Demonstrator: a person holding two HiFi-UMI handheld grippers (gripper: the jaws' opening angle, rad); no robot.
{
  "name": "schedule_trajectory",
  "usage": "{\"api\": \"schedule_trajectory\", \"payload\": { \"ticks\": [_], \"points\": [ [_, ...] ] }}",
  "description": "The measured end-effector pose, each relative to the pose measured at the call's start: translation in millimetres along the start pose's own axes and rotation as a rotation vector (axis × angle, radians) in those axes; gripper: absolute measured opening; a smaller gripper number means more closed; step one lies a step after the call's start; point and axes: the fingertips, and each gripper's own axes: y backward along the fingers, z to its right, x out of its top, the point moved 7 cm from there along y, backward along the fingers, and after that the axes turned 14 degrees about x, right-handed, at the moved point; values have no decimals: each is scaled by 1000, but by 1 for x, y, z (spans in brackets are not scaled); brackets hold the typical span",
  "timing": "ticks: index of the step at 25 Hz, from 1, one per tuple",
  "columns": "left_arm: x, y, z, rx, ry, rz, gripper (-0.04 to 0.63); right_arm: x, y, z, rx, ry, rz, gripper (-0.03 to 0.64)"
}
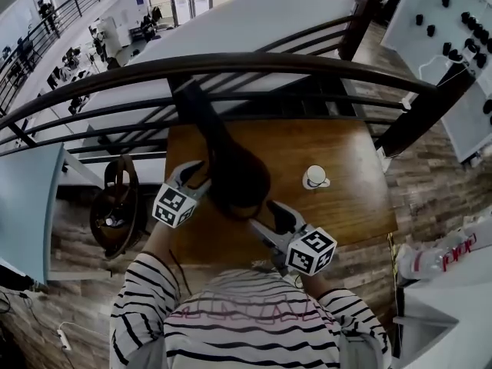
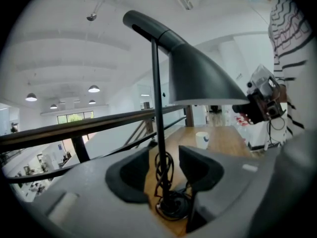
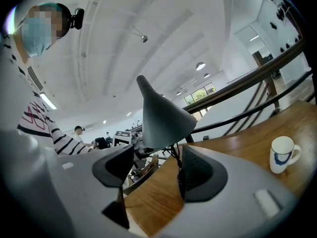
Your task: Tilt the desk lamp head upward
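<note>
Desk lamp head [image 2: 198,73]: dark cone at the top of the thin lamp stem [image 2: 157,108], mouth facing down. Long axis sloping from the narrow neck on one side of the stem down to the wide rim on the other. Coiled cord [image 2: 166,180] wrapped round the foot of the stem, on the wooden desk [image 1: 346,206].

Left gripper [image 2: 164,155]: jaws spread wide, pinching nothing. Aimed low and straight at the stem, visible through the gap, farther on, untouched. Placed, by the look of it, to steady the stem rather than to tilt.

Right gripper [image 3: 157,152]: likewise spread and empty, on the rim side of the stem, looking up at the cone's flank from below. Probably the nearer of the two to the head, so likely the one to close on the rim and raise it.

White mug [image 3: 283,153]: also on the rim side of the stem, well apart, seemingly clear of any upward swing.
</note>
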Motion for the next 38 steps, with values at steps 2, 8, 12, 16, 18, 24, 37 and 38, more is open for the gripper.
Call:
{"api": "schedule_trajectory", "payload": {
  "ticks": [2,8,12,16,18,24,37,38],
  "points": [
    [-1,-10,2,-12,-4,-9,184,2,-2,3,6,1,0,295],
    [-6,-27,0,-38,7,-24,184,4,-16,9,18,-3,0,295],
    [-7,-32,-1,-40,27,-25,178,4,-20,12,28,-20,4,295],
    [-2,-36,0,-61,40,-9,143,9,-23,13,34,-16,16,296],
    [-2,-37,-1,-60,49,-7,120,9,-23,13,33,-16,17,295],
    [-3,-38,1,-50,64,-8,84,9,-18,11,33,-36,12,314],
    [-5,-37,1,-39,105,-6,77,18,-1,-3,9,7,33,313],
    [-5,-37,1,-37,107,-6,77,19,0,-4,7,11,36,312]
  ]
}}
